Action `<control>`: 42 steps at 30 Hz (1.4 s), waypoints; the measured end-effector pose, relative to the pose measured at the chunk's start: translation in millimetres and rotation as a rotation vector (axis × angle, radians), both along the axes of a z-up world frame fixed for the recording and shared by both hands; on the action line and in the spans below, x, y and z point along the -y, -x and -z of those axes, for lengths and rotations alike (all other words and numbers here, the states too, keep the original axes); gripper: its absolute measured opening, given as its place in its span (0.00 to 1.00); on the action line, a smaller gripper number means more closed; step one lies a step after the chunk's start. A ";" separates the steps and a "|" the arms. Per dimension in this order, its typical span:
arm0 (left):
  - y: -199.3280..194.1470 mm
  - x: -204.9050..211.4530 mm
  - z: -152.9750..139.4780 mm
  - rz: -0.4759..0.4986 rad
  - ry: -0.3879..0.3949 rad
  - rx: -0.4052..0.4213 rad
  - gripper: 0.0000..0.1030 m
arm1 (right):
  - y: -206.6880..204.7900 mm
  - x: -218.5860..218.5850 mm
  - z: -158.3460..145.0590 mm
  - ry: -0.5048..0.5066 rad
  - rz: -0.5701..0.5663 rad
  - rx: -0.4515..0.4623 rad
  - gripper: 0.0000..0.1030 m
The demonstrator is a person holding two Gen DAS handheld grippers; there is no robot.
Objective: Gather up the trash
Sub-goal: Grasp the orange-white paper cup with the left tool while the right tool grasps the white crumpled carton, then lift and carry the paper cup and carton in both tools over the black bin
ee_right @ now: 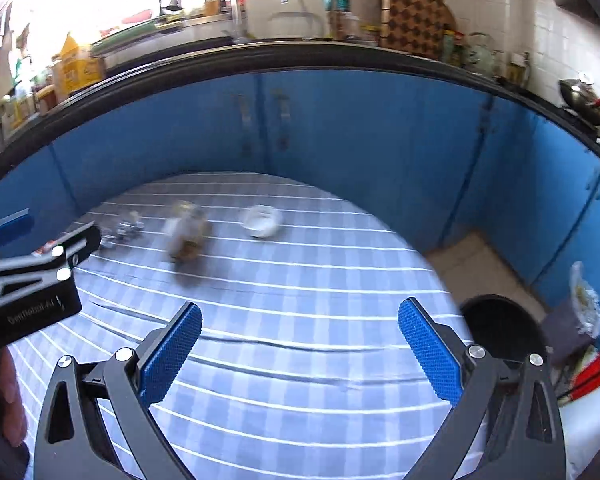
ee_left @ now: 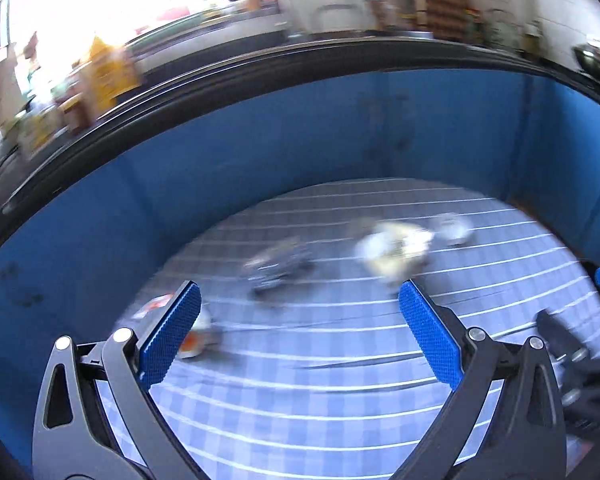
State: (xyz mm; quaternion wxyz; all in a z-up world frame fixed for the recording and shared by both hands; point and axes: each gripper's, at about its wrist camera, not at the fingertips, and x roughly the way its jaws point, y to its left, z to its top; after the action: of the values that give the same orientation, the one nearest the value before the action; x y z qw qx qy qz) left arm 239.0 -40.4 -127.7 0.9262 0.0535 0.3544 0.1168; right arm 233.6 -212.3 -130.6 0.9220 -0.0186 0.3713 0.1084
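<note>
Several pieces of trash lie on a blue-and-white checked tablecloth (ee_left: 320, 360), all blurred. A crumpled white and brown wad (ee_left: 394, 250) (ee_right: 186, 236) sits mid-table. Beside it are a small white cup-like piece (ee_left: 454, 228) (ee_right: 262, 220), a silvery crumpled wrapper (ee_left: 278, 266) (ee_right: 122, 228), and a red-and-white wrapper (ee_left: 192, 334) (ee_right: 46, 248) partly hidden behind my left finger. My left gripper (ee_left: 300, 300) is open and empty, short of the trash. My right gripper (ee_right: 300, 316) is open and empty over bare cloth. The left gripper's body (ee_right: 28, 280) shows at the right wrist view's left edge.
Blue cabinet fronts (ee_right: 360, 128) ring the table, under a cluttered dark-edged kitchen counter (ee_right: 300, 60). A black round bin (ee_right: 500, 332) stands on the floor off the table's right edge, with bags and red-white packaging (ee_right: 588, 368) beside it.
</note>
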 end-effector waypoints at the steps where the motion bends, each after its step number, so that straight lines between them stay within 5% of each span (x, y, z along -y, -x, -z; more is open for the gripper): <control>1: 3.0 -15.3 2.9 -0.028 0.002 -0.004 0.95 | -1.9 -7.9 1.1 -0.007 -0.011 -0.005 0.93; 12: -2.3 -104.8 47.3 -0.162 0.092 -0.083 0.94 | -41.5 -87.2 15.3 -0.006 -0.104 -0.050 0.93; 15: -16.5 -111.6 52.6 -0.152 0.112 -0.095 0.86 | -55.0 -98.9 20.5 0.001 -0.106 -0.055 0.93; 18: -26.3 -112.0 59.2 -0.133 0.140 -0.112 0.67 | -67.7 -106.4 25.4 0.009 -0.106 -0.059 0.87; 20: -33.5 -115.6 65.8 -0.125 0.153 -0.134 0.53 | -74.8 -111.2 30.7 0.017 -0.111 -0.078 0.71; 24: -36.7 -119.2 68.0 -0.110 0.172 -0.107 0.42 | -82.3 -117.9 46.7 0.029 -0.131 -0.122 0.32; 26: -36.2 -121.7 65.5 -0.113 0.182 -0.091 0.37 | -77.5 -119.6 46.6 0.030 -0.139 -0.104 0.27; 28: -35.9 -122.6 62.8 -0.110 0.184 -0.080 0.14 | -72.7 -121.2 45.9 0.030 -0.152 -0.102 0.21; 36: -14.9 -123.3 37.1 -0.028 0.280 -0.020 0.14 | -42.1 -112.1 25.1 0.042 -0.155 -0.053 0.20; 42: 9.3 -108.2 14.1 0.016 0.281 0.015 0.14 | -12.2 -103.0 5.0 0.047 -0.149 -0.008 0.20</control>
State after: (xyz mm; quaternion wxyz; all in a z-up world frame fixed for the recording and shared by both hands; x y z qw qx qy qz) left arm 229.7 67.8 -141.8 0.9281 -0.0750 0.3599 0.0591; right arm 245.8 -109.3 -135.5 0.9091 -0.0675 0.3751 0.1680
